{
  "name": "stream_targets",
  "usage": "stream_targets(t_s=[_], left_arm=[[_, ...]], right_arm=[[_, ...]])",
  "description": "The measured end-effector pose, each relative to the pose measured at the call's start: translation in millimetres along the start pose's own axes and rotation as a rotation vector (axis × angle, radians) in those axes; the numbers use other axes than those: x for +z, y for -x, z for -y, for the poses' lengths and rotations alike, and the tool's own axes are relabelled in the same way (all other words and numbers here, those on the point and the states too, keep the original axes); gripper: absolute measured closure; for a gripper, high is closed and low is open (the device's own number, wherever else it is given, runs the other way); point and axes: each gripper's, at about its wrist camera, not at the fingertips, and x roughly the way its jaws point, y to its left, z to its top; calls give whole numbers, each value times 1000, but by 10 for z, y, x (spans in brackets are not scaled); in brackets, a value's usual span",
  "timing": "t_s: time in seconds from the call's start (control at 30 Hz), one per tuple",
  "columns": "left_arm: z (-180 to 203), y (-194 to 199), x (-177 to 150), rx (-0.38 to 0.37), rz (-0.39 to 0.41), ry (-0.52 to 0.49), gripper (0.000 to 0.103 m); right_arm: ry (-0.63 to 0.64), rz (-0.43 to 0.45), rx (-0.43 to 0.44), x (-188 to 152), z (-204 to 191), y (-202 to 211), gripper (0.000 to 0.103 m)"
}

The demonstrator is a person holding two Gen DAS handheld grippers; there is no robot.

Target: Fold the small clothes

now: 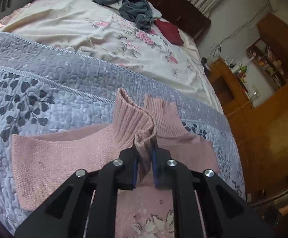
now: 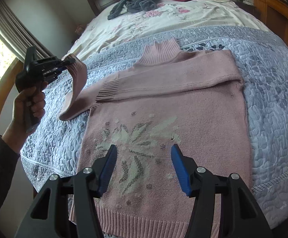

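Pink sweater (image 2: 163, 107) lies flat on the bed (image 2: 272, 83), 1 sleeve already across the chest. Left claw (image 2: 65, 64) pinches the other sleeve's cuff (image 1: 144, 138), lifted at left. Right claw (image 2: 144, 166) hovers open near the hem. Risk: thin grip on the cuff could slip mid-fold, or pulling drags the body askew.

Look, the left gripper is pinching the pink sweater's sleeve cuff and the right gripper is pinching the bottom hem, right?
Not quite. The right gripper is open, hovering over the pink sweater and pinching nothing, as the right wrist view shows. The left gripper does pinch the sleeve cuff.
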Motion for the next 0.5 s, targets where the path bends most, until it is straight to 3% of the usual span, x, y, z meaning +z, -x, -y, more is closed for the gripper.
stream_targets(t_s=[0.13,0.27,0.33,0.37,0.43,0.5], left_arm=[[207,-598,-185,22,-103,-69,93],[368,-1149,-419,33,-241,-137,90],[393,-1339,-541,62,-295,-166,69],[390,-1357,-567,74,-296,-170,61],[318,-1222,-566,44,-246,-137,30],[147,-981,-544,-3,-183,-49,24]], right_arm=[[-51,-16,22,62,129,-82,41],[-105,-68,60,193,281,-254,27],[-162,-107,120,315,400,-377,21],[-206,-139,167,408,475,-468,21],[-300,-218,304,615,593,-696,20],[-360,-271,425,858,658,-971,22]])
